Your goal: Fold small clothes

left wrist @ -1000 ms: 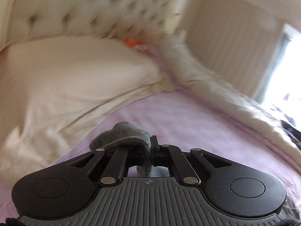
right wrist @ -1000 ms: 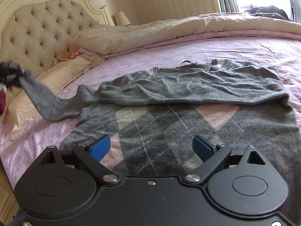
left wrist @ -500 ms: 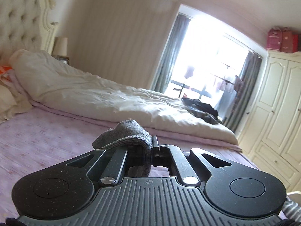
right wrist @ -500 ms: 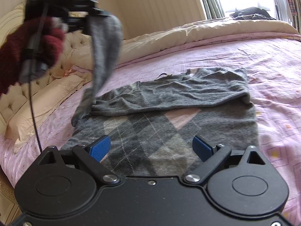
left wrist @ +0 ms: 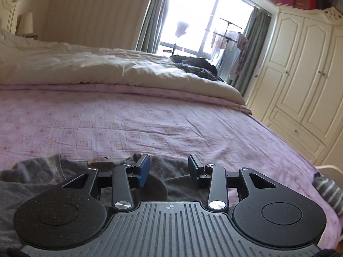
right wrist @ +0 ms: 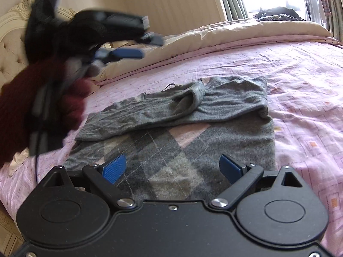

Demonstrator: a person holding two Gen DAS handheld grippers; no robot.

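A grey argyle sweater with pink diamonds lies flat on the pink bedsheet. Both sleeves lie folded across its upper body. My left gripper is open and empty, held in the air above the sweater's left side, blurred. In the left wrist view it hovers over grey sweater fabric. My right gripper is open and empty, low over the sweater's hem.
A cream duvet is bunched along the far side of the bed. The tufted headboard is at the left. Dark clothes lie on the duvet. A white wardrobe stands past the bed's foot.
My left gripper carried the left sleeve up and over the sweater, opened and let it go. The sleeve now lies across the body. The right gripper stayed open over the hem.
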